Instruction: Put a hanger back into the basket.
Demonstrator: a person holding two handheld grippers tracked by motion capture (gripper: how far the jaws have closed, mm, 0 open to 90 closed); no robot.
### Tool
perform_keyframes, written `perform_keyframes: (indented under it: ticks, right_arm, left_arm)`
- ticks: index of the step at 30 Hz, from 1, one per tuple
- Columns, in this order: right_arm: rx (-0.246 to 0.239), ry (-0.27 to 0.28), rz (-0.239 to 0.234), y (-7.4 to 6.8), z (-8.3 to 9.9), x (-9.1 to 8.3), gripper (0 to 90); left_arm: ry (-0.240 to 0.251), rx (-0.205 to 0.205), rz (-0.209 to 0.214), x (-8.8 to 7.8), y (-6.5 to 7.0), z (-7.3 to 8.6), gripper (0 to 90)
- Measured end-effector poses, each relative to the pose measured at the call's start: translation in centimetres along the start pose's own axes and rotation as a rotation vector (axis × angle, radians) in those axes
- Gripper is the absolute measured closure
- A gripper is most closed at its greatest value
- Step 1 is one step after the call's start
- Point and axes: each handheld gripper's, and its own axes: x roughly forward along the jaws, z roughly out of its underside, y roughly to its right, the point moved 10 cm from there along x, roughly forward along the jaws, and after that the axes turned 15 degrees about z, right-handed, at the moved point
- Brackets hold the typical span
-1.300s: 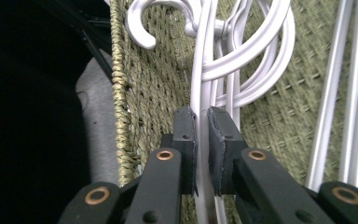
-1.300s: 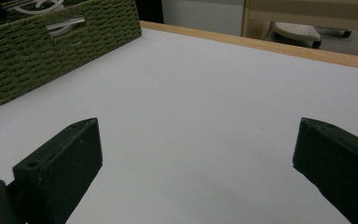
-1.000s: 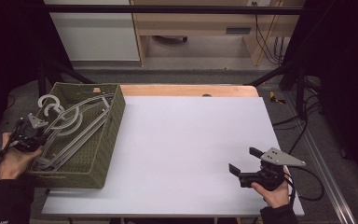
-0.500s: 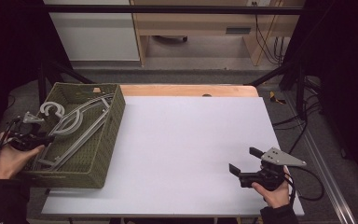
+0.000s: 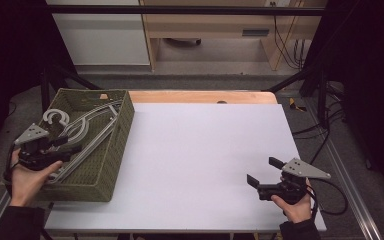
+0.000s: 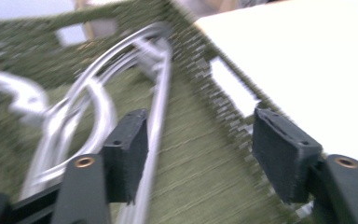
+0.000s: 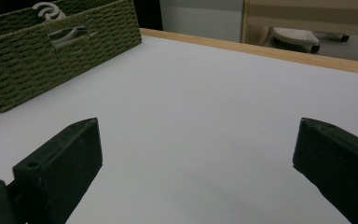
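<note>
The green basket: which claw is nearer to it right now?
Left. The left claw hangs over the green basket, jaws open above the hangers in it. The right claw sits far across the white table, jaws open and holding nothing.

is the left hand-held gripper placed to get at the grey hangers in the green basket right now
Probably yes. The left hand-held gripper hangs over the open-topped green basket, its jaws having just opened, with a rod of the grey hangers lying right by one jaw and nothing covering them.
</note>
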Motion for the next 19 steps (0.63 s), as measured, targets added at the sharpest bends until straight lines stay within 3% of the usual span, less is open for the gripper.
perform_keyframes:
  ticks: [6, 10, 19]
  right_arm:
    - [0.003, 0.005, -0.004, 0.0, -0.1, 0.0, 1.5]
    - [0.011, 0.008, 0.002, 0.1, -0.1, 0.1, 1.5]
    - [0.014, 0.010, 0.000, 0.1, -0.1, 0.1, 1.6]
  left_arm:
    - [0.095, 0.017, 0.087, 1.5, 4.4, -0.8, 22.2]
    - [0.124, 0.017, 0.142, 2.7, 6.9, -0.6, 15.4]
    - [0.156, 0.046, 0.196, 4.3, 9.9, 0.1, 12.5]
